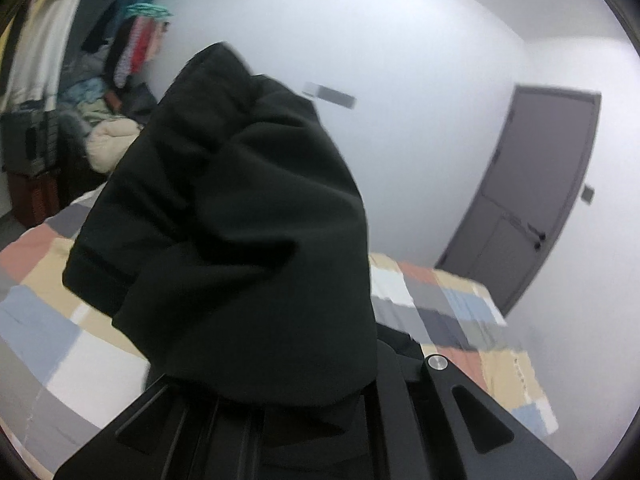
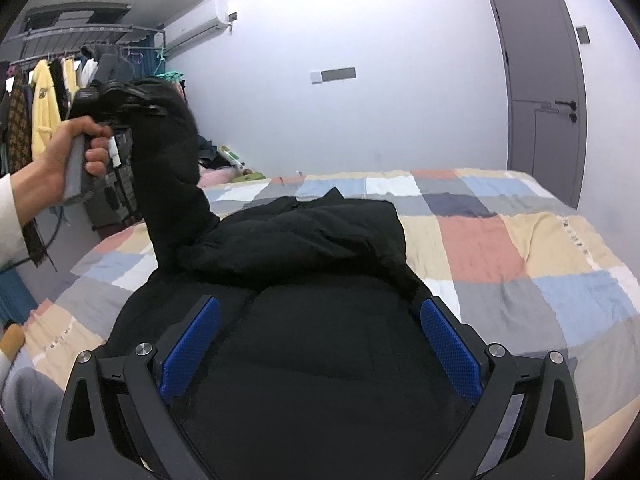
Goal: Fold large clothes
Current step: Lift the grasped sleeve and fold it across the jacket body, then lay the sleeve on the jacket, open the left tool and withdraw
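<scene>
Checked bedspread (image 2: 520, 248) across the bed; grey door (image 2: 540, 80) far right; clothes rack (image 2: 60, 80) far left; air conditioner (image 2: 200, 26) high up.

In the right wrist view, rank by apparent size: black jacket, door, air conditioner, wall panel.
1. Black jacket, though its nearness to the camera inflates it.
2. Door.
3. Air conditioner.
4. Wall panel.

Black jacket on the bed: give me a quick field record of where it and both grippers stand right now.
garment: black jacket, body spread on the checked bedspread
lifted part: a sleeve raised off the bed
left gripper: shut on the sleeve, held up by the person's hand
right gripper: open, blue pads apart above the jacket body, gripping nothing
fold state: not finished
</scene>
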Motion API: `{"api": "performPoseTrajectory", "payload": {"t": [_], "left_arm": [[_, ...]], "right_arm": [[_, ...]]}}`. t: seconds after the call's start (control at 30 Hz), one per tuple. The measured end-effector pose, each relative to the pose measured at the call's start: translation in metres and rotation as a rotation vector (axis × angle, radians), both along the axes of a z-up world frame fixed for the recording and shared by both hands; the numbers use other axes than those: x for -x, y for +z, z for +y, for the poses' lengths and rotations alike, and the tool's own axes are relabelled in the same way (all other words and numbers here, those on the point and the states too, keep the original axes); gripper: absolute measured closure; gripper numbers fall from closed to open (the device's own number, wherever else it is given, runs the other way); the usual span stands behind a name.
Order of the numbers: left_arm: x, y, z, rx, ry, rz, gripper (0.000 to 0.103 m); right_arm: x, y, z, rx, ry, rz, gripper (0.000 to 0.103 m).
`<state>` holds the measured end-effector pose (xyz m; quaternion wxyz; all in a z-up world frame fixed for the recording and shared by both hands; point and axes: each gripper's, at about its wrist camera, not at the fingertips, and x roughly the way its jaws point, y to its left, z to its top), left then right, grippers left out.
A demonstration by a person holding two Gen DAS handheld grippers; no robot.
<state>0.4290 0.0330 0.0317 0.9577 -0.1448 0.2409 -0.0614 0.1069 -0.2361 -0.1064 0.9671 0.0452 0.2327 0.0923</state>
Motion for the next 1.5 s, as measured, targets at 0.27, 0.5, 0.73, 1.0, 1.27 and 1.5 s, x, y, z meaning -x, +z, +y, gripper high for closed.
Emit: {"api": "performPoseTrajectory", "payload": {"t": [0.27,0.5,0.73,1.0,1.27,1.5], "left_arm": [[-0.024,-0.059,-0.100,-0.083,-0.097,0.094,0.097],[-0.042,-0.129,-0.172,-0.171,-0.153,0.170,0.096],[-0.055,-0.183,-0.216,-0.231,-0.179,0.238,0.097],[-0.068,-0.200,-0.213,-0.268,-0.200,0.250,0.095],[-0.070,-0.187,-0.191,-0.206,-0.187,0.303,0.090],[-0.042,-0.149,-0.180,-0.214,-0.174,0.226,0.026]], "right_arm": [[-0.011,-0.014,-0.017,-0.009,-0.018,0.062,0.002],[-0.019,-0.021,-0.025,-0.006,-0.009,0.069,0.002],[-0.027,-0.033,-0.032,-0.017,0.010,0.080,0.002],[-0.041,-0.044,-0.032,-0.039,0.029,0.106,0.002],[-0.041,-0.045,-0.027,-0.046,0.031,0.101,0.002],[-0.039,-0.043,-0.021,-0.017,0.031,0.085,0.002]]}}
